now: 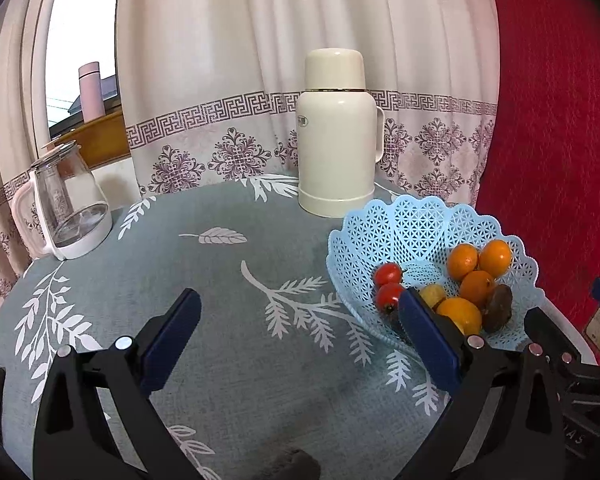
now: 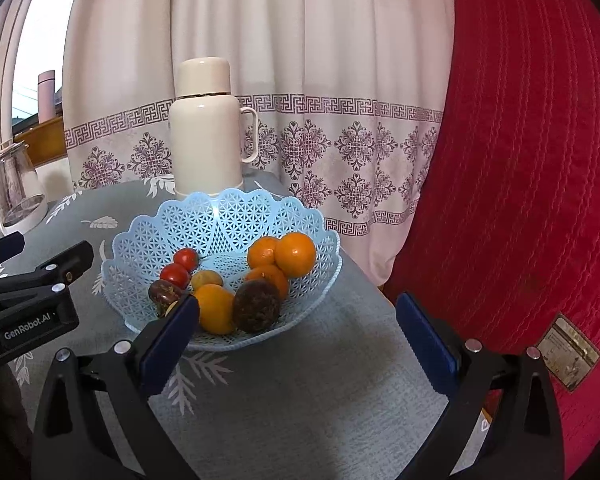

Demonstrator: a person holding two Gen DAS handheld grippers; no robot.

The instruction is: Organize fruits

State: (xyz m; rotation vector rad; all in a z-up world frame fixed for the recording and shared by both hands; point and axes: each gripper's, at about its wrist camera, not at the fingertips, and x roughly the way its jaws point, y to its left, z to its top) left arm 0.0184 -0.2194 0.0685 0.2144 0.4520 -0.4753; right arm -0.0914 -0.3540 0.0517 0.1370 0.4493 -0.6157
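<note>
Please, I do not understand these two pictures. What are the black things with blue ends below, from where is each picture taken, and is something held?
They are hand-held tongs, one in each hand of a person, each carrying a camera that looks along its fingers. One picture looks from the left tongs, the other from the right tongs. Both are open and hold nothing. On the grey tablecloth stand a blue basket of fruit, a cream flask and a glass kettle.

Bare cloth (image 1: 228,320) before basket (image 1: 384,224) (flask (image 1: 336,136) behind)
</note>
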